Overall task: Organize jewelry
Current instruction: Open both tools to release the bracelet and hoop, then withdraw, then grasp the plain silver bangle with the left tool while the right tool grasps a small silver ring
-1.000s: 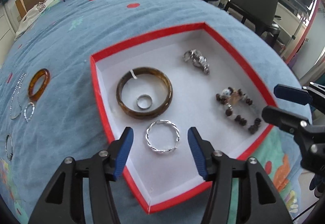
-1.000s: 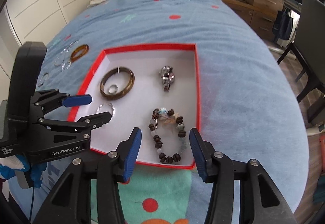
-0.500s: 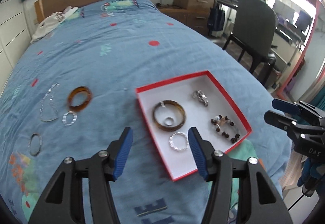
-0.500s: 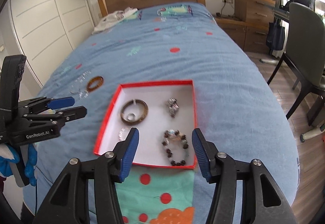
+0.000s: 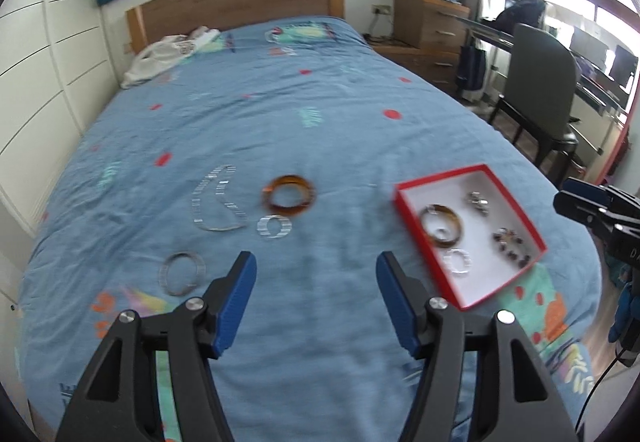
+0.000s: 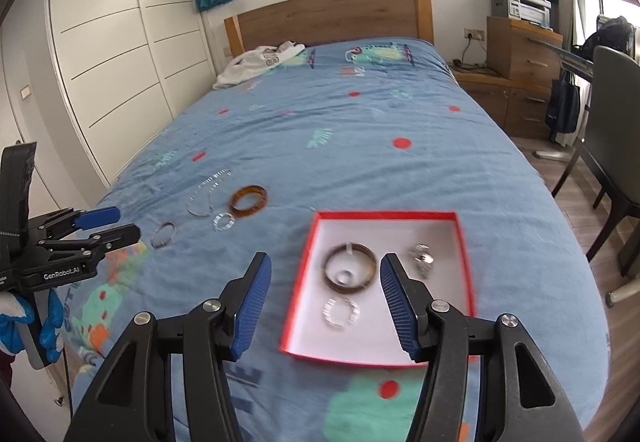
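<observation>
A red-rimmed white box (image 5: 460,177) (image 6: 384,215) lies on the blue bed. It holds a brown bangle (image 5: 457,225) (image 6: 332,274), a small ring, a twisted silver ring (image 6: 341,312), a silver piece (image 6: 422,260) and a bead bracelet (image 5: 510,242). Left of the box on the cover lie an amber bangle (image 5: 289,195) (image 6: 248,201), a silver ring (image 5: 275,227), a chain necklace (image 5: 218,201) and a silver bangle (image 5: 182,273). My left gripper (image 5: 316,300) is open and empty, high above the cover. My right gripper (image 6: 326,304) is open and empty, above the box's near side.
A white garment (image 6: 260,61) lies by the wooden headboard (image 6: 328,15). White wardrobe doors (image 6: 120,41) stand left of the bed. A wooden dresser (image 6: 520,53) and a grey chair (image 5: 540,89) stand to the right.
Both grippers have pulled up and back from the box. The left one has swung left towards the loose jewelry on the cover. The twisted silver ring stays in the box.
</observation>
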`<control>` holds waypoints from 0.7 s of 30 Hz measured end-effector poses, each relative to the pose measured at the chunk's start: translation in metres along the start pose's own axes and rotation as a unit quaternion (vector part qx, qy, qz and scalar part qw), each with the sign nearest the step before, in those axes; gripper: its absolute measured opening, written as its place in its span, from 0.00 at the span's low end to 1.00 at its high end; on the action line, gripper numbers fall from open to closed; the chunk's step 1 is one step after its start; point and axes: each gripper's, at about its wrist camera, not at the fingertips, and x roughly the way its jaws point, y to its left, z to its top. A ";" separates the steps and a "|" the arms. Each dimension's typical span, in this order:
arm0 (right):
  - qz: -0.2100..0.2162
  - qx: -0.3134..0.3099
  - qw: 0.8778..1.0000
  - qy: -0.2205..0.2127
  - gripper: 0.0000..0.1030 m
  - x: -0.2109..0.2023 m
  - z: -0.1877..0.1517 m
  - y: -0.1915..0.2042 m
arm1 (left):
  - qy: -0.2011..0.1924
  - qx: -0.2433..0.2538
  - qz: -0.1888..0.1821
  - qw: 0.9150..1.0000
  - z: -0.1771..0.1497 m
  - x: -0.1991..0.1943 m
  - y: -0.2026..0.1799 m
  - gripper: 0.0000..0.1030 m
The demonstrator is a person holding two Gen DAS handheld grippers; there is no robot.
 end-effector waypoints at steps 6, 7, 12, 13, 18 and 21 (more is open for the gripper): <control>0.013 -0.012 1.000 -0.002 0.57 0.024 0.003 0.041 | -0.007 -0.047 0.025 0.999 -0.020 0.000 0.066 0.62; 0.017 -0.016 1.000 0.001 0.58 0.031 0.003 0.049 | -0.008 -0.054 0.028 0.998 -0.024 0.002 0.074 0.62; 0.032 -0.036 0.999 0.020 0.58 0.063 0.005 0.080 | -0.002 -0.084 0.049 0.995 -0.036 0.021 0.113 0.63; 0.035 -0.040 0.998 0.025 0.59 0.071 0.006 0.087 | 0.001 -0.092 0.052 0.994 -0.039 0.028 0.121 0.63; 0.052 -0.050 0.996 0.054 0.59 0.118 0.008 0.113 | 0.022 -0.118 0.062 0.991 -0.053 0.064 0.148 0.63; 0.065 -0.055 0.993 0.077 0.59 0.152 0.007 0.127 | 0.038 -0.134 0.056 0.989 -0.063 0.088 0.161 0.63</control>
